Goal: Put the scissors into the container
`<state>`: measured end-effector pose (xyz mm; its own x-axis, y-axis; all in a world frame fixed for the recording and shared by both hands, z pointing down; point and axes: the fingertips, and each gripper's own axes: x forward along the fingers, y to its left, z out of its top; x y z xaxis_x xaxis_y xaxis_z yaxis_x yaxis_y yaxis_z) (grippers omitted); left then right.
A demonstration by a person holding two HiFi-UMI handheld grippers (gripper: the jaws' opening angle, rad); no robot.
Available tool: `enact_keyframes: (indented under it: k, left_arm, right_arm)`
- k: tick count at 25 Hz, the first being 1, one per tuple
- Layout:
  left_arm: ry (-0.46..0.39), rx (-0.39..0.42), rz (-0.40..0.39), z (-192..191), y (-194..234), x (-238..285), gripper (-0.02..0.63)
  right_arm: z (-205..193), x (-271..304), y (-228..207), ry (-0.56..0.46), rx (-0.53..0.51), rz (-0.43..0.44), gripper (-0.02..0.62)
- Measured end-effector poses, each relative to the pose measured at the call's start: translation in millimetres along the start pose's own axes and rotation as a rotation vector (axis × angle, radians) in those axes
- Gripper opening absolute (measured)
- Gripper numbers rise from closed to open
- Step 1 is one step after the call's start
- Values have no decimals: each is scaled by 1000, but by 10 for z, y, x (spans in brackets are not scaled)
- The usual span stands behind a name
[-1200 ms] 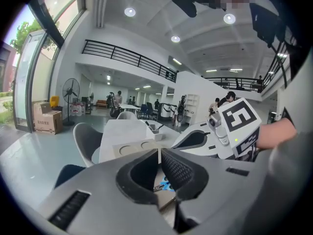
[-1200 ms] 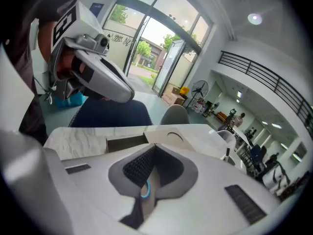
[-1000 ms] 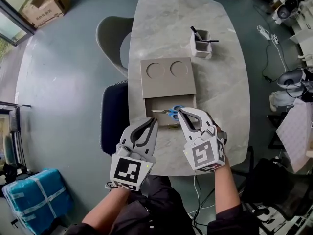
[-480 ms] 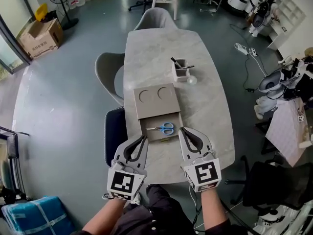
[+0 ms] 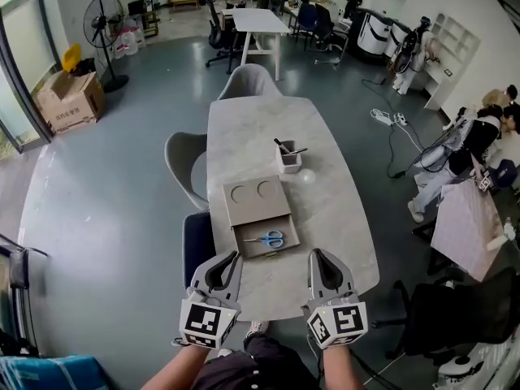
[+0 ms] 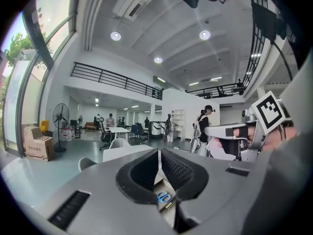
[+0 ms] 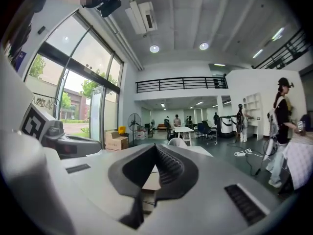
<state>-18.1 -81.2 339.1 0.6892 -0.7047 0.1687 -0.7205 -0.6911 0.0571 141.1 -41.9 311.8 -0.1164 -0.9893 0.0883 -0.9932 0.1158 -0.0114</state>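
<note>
The scissors (image 5: 267, 239), blue-handled with the blades pointing left, lie flat in the open drawer of the brown box container (image 5: 253, 201) on the marble table (image 5: 341, 218). Both grippers hang above the table's near edge, short of the drawer. My left gripper (image 5: 236, 255) is shut and holds nothing; my right gripper (image 5: 313, 253) is shut and empty too. In the left gripper view the scissors (image 6: 164, 197) show below the closed jaws of the left gripper (image 6: 158, 152). In the right gripper view the right gripper (image 7: 155, 146) points level over the box (image 7: 150, 181).
A white holder (image 5: 288, 160) with pens stands behind the box, a pale round object (image 5: 307, 177) beside it. Chairs (image 5: 184, 166) stand at the table's left side and far end. People and equipment fill the right side of the room (image 5: 455, 161).
Both grippers have drawn back from the drawer and risen, still shut. The scissors stay in the drawer. The head view has lifted and takes in much more of the room.
</note>
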Motion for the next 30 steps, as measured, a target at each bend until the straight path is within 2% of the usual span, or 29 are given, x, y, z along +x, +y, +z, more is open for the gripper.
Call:
enact_keyframes:
  k: [11,18,30]
  left_arm:
    - [-55,-12,-7,145,-104,-387,29]
    - [-88,11,22,162,-137,-598,29]
    - [-99,22,15,183,-224,-734,29]
  right_arm:
    - [167,-539,149,-85,54,-106,-3]
    - [189,-728,191,-106,48,-136,-3]
    - [147,-845,293,-107,42,-151,-3]
